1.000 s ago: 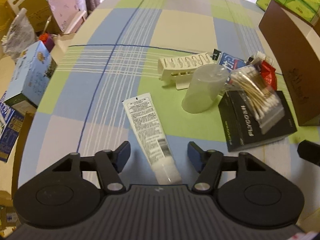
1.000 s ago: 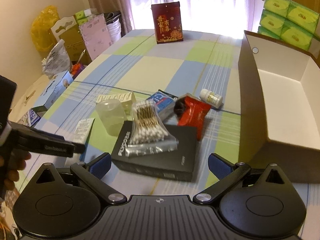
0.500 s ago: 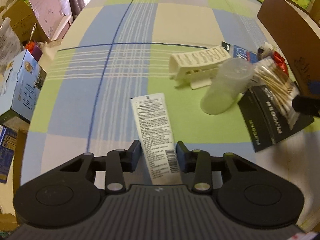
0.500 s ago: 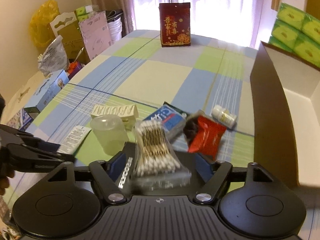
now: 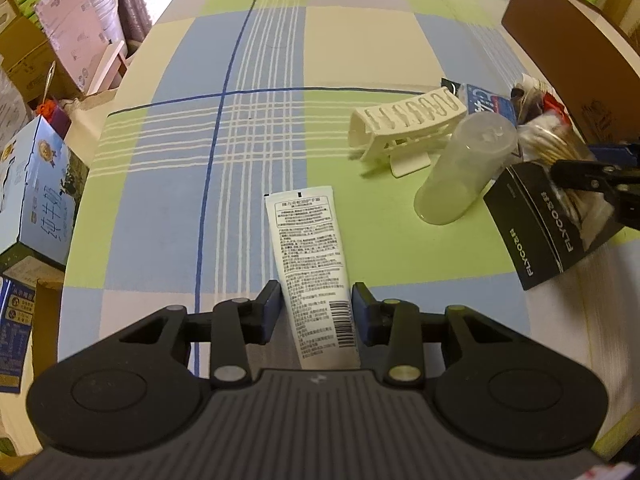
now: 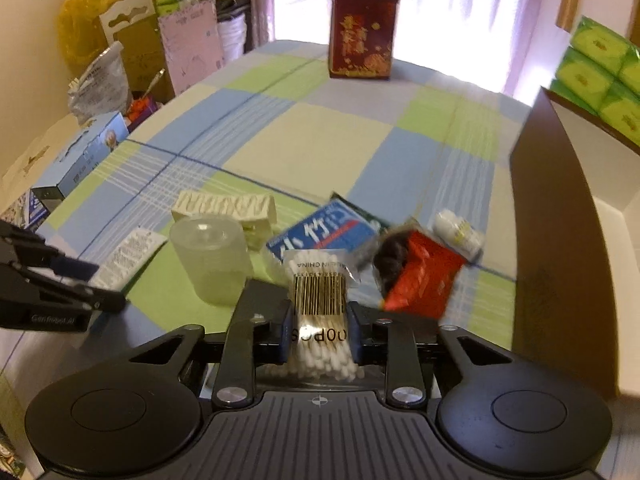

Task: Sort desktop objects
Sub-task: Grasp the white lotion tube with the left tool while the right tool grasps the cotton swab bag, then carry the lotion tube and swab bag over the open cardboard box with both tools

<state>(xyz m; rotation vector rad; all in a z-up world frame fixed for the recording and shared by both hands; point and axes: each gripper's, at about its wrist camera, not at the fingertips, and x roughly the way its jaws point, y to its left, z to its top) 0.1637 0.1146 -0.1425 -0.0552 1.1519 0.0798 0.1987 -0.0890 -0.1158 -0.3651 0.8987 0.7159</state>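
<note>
A white tube [image 5: 308, 240] lies on the checked tablecloth [image 5: 256, 140], and my left gripper [image 5: 316, 304] is shut on its near end. My right gripper [image 6: 319, 320] is closing its jaws on a clear bag of cotton swabs [image 6: 319, 288], with both pads pressed against the bag's sides. That bag sits over a black box [image 5: 536, 232]. Around it are a frosted plastic cup [image 6: 212, 256], a white ridged clip [image 5: 404, 124], a blue pack [image 6: 324, 232], a red packet [image 6: 424, 280] and a small white bottle [image 6: 460, 232].
An open brown box [image 6: 560, 240] with a white inside stands at the table's right edge. A dark red box [image 6: 362, 32] stands at the far end. A blue carton [image 5: 32, 192], bags and cardboard crowd the left side beyond the table.
Both grippers moved forward and down. The left one closed on the white tube. The right one closed from wide open onto the cotton swab bag, which now stands tilted up between its pads.
</note>
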